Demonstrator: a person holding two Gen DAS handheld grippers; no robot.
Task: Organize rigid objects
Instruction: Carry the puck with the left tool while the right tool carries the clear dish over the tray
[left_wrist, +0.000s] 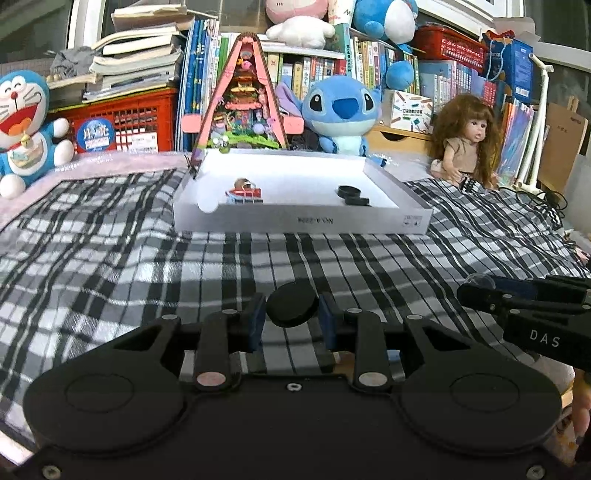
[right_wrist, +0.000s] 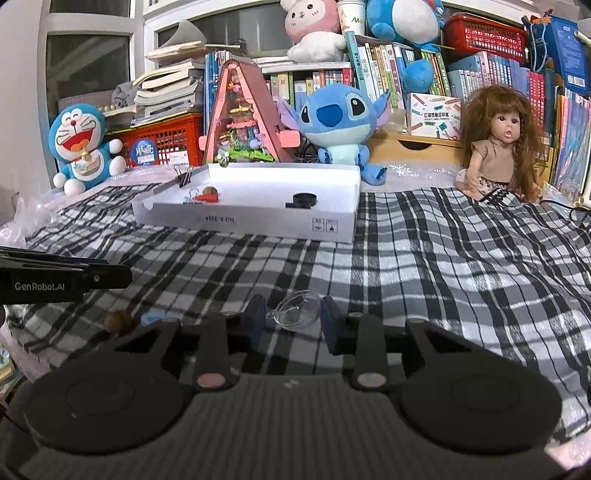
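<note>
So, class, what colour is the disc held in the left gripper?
Black; the disc shows best in the left wrist view.

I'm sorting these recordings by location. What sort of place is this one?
Most likely a child's bedroom or playroom at home. Packed bookshelves line the back, plush toys such as a blue Stitch and a Doraemon sit before them, and a plaid blanket covers the soft surface, probably a bed.
</note>
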